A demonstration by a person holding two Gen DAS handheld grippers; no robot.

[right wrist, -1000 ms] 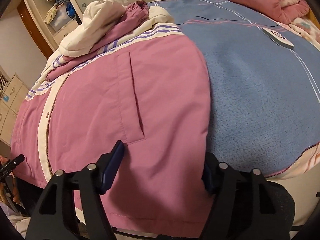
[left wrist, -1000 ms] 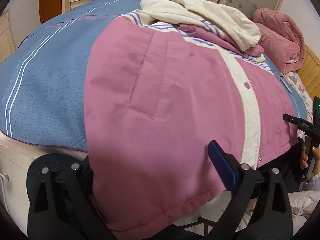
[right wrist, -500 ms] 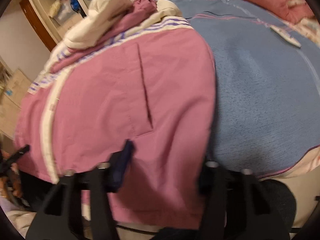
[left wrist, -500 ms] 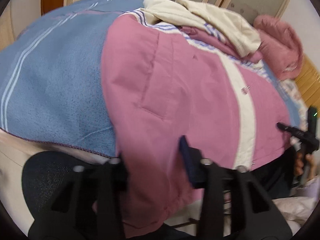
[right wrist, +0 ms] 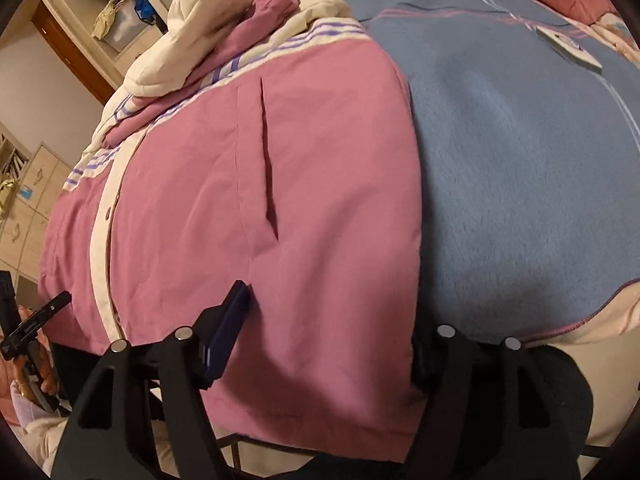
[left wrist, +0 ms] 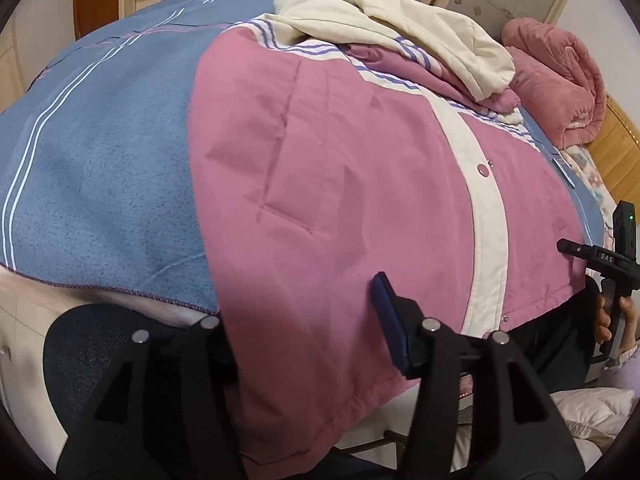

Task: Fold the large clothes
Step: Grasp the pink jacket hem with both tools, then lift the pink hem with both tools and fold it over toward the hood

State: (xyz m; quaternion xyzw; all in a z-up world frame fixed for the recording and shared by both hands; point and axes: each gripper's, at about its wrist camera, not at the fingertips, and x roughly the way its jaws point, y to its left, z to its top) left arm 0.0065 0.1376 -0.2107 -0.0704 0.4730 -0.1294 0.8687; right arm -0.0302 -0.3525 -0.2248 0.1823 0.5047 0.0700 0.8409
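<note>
A pink padded jacket with a cream placket and cream hood lies spread front-up on a blue blanket. Its hem hangs over the bed's near edge. My left gripper straddles the hem's left corner, one blue pad on top of the fabric and the other finger hidden beneath. Its jaws are opening and the pads do not press. My right gripper straddles the right corner of the jacket the same way, jaws opening, far finger hidden under the cloth.
A folded pink quilt sits at the bed's far corner. A small flat card lies on the blanket. A black mesh chair back stands under the bed edge. Wooden cupboards line the far wall.
Both grippers narrowed over the jacket's hem half a second ago and now stand wider again. The jacket lies as it did.
</note>
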